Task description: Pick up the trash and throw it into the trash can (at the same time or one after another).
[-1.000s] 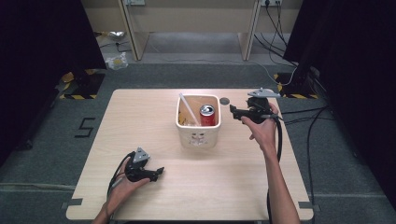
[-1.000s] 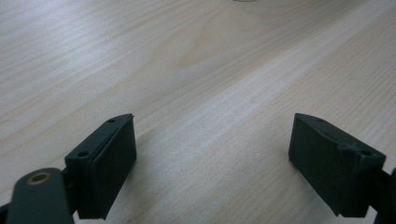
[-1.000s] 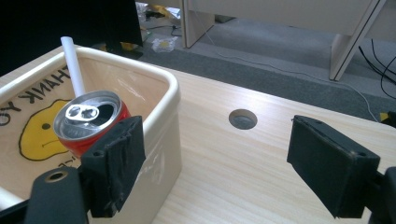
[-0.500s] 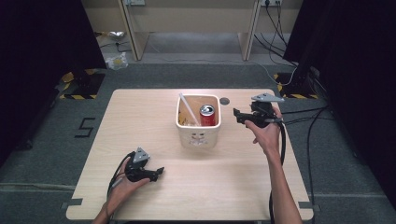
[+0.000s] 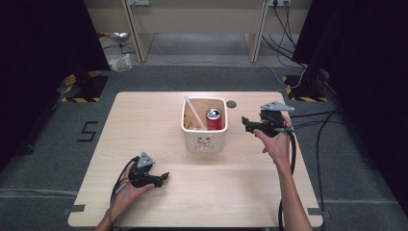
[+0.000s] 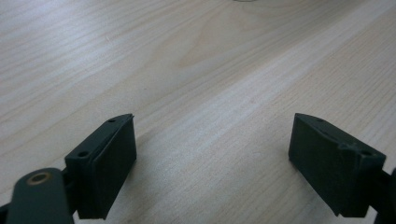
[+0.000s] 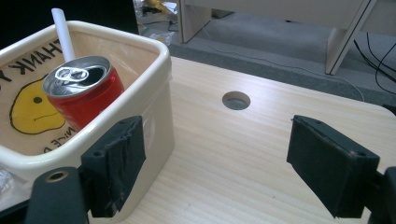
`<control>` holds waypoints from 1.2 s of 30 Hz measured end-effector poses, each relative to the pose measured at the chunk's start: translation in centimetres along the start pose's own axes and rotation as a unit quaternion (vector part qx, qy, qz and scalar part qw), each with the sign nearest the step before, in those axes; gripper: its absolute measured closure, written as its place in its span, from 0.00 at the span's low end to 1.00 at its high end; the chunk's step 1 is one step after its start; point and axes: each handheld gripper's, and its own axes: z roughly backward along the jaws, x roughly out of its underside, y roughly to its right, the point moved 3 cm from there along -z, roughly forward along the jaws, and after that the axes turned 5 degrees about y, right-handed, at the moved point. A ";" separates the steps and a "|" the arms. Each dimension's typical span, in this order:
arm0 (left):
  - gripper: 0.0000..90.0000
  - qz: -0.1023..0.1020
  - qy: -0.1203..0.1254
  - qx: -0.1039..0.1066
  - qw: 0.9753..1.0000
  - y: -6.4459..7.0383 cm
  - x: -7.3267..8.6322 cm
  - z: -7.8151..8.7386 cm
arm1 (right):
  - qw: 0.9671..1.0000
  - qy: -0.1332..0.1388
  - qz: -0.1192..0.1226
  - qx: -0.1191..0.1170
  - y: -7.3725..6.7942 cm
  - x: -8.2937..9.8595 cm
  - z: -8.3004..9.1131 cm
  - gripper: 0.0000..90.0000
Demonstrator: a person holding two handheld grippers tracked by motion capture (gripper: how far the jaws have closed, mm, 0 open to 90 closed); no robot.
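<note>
High view: the cream square plastic tub sits mid-table on the pale wooden table. In it, a red aluminium drink can stands at its 2 o'clock corner beside a white paper tube. The right gripper hovers just off the tub's 3 o'clock side. The left gripper rests near the table's 7 o'clock.

Left gripper view: jaws wide apart, empty, bare wood between.

Right gripper view: jaws wide apart, holding nothing; tub and can at 10 o'clock, a round table hole at 12.
</note>
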 end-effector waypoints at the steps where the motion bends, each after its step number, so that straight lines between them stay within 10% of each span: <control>1: 0.16 0.000 0.000 0.000 1.000 0.0 0.0 0.0 | 1.000 -0.002 0.001 -0.001 0.0 0.3 0.1 0.21; 36: 0.16 0.000 0.000 0.000 1.000 0.0 0.0 0.0 | 0.998 -0.031 0.043 0.018 -0.8 4.2 1.9 0.21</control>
